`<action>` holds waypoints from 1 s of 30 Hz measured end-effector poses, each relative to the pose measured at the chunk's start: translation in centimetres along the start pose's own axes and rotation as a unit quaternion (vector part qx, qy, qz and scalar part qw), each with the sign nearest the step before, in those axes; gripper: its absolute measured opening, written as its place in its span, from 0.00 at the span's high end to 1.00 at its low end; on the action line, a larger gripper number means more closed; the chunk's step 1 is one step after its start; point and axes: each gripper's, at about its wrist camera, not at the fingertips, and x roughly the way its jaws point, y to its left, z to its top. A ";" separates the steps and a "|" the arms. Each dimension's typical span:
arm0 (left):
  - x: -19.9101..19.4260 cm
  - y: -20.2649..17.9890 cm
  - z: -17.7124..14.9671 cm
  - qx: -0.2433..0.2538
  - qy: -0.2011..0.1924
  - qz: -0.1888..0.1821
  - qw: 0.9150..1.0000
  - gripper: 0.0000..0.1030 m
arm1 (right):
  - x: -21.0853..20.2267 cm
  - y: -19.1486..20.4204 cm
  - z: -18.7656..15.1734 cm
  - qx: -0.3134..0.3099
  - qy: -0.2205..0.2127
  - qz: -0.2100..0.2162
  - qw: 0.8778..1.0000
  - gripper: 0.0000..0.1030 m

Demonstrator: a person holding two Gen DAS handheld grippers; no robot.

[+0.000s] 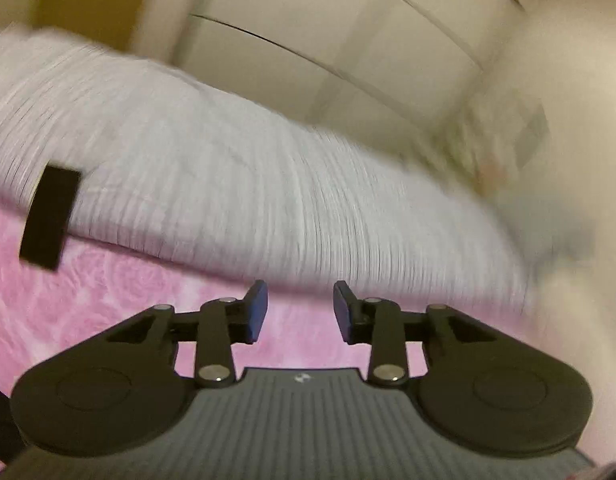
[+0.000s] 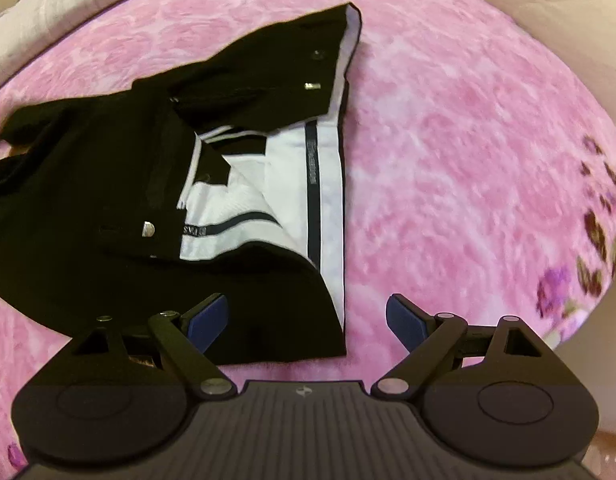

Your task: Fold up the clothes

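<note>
We found the black trousers (image 2: 120, 184) lying on the pink floral bedspread (image 2: 447, 140), waistband nearest the right gripper (image 2: 307, 322), fly spread so the white lining (image 2: 268, 200) showed. The right gripper's jaws stood wide apart over the near corner of the waistband, its left pad above the cloth and its right pad over bare bedspread, pressing nothing. In the blurred left wrist view, the left gripper (image 1: 300, 312) had its jaws partly parted with nothing between them, above the bedspread, with a white ribbed pillow (image 1: 228, 184) beyond. A small black rectangle (image 1: 50, 216) showed at far left; we could not identify it.
</note>
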 end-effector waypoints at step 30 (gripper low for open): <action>-6.6 -9.2 -24.6 0.462 0.360 -0.212 0.782 0.99 | -4.7 -2.3 -0.4 -0.081 0.118 0.039 0.989 1.00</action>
